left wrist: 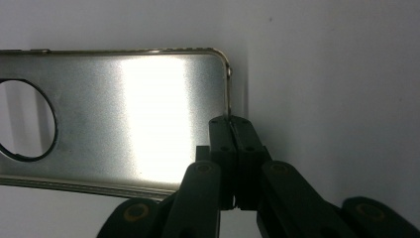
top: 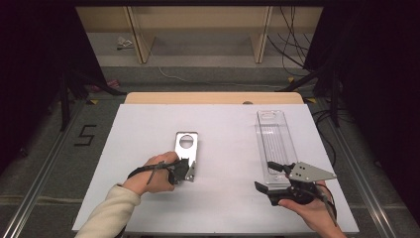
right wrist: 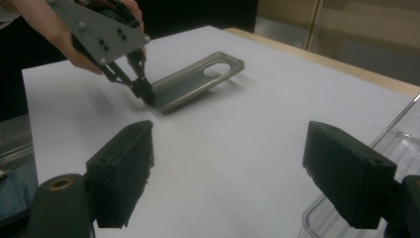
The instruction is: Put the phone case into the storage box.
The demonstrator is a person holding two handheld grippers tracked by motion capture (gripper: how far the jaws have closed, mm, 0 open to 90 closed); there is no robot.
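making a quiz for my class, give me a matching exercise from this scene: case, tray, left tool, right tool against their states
Things:
1. case
2. tray
3. left tool
4. right tool

States:
A. open, jaws wide apart
B. clear plastic, at the table's right side
C. shut on a metal rim
D. silvery, with a round hole, one end pinched

Pairs: 1-D, 2-B, 3-C, 4-A

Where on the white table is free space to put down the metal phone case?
Free: the wide strip between the metal phone case and the clear plastic tray, and the patch left of the case. Crowded: the near right corner, where the right hand-held gripper sits at the tray's end.
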